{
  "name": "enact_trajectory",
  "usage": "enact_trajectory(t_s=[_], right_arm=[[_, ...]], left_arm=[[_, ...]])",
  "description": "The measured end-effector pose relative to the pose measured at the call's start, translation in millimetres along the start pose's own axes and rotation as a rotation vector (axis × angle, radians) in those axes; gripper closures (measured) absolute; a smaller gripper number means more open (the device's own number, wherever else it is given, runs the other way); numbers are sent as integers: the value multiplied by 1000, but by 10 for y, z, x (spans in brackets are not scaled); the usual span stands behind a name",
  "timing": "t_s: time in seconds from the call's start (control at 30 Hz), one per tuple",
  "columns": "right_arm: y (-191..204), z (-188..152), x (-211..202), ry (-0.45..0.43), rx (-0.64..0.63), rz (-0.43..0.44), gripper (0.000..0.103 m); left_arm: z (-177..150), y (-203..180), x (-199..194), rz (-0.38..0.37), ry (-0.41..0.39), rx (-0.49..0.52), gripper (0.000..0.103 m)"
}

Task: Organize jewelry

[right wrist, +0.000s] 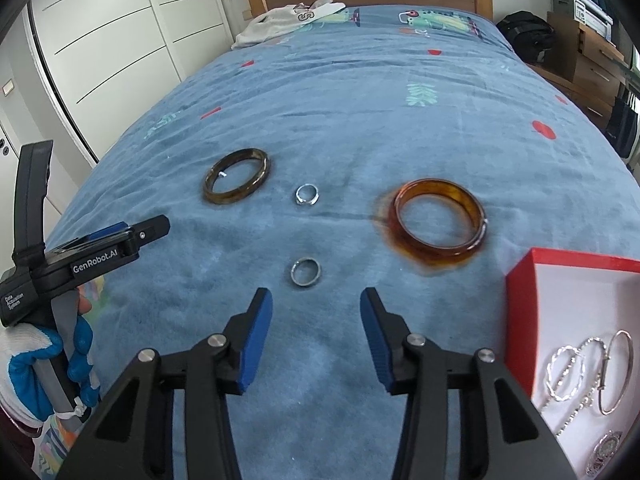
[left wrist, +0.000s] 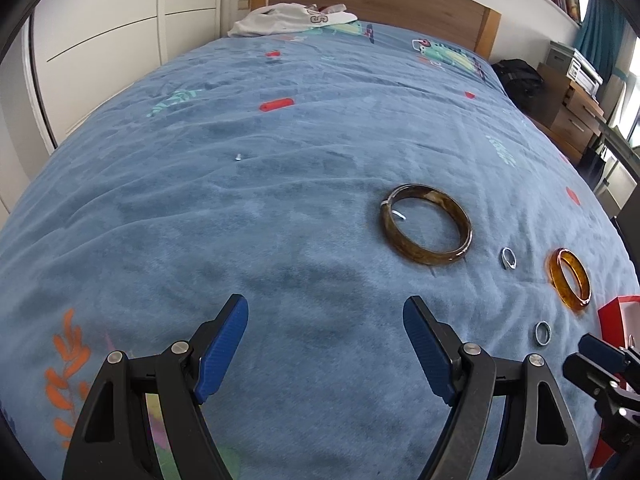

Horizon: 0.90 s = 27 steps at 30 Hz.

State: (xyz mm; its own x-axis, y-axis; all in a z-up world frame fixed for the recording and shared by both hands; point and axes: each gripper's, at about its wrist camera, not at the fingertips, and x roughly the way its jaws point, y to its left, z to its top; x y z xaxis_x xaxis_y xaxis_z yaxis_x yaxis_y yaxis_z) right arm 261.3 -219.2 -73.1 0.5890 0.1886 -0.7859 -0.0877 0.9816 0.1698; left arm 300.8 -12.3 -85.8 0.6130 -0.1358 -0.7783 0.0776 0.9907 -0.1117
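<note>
Right gripper jaws apart, empty, lined up w/ nearest ring, prob. bound for red box. Left gripper wide, empty, waiting.

— Right claw?
— Parted, blue pads bare, poised just short of a small silver ring on the blue bedspread

— Farther out?
— Second silver ring, dark brown bangle to its left, amber bangle to its right

— At the edges?
— Red box with silver bracelets at right; left claw in a gloved hand at left
</note>
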Motion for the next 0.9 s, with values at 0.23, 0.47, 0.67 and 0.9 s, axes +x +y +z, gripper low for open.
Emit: enact_trajectory(t_s=[0.23,0.47,0.67,0.9], right_arm=[[23,28,148,14,0,14,61],[28,101,298,27,-10,31,72],[2,108,389,46,-17,34,81],[-52,95,396,58,-28,55,84]], left_arm=[[45,-132,107,-24,15,40,24],[130,-306,262,-42,27,87,24],[230,-416,392,-59,32,118,22],[336,-586,555,-62,38,170,20]])
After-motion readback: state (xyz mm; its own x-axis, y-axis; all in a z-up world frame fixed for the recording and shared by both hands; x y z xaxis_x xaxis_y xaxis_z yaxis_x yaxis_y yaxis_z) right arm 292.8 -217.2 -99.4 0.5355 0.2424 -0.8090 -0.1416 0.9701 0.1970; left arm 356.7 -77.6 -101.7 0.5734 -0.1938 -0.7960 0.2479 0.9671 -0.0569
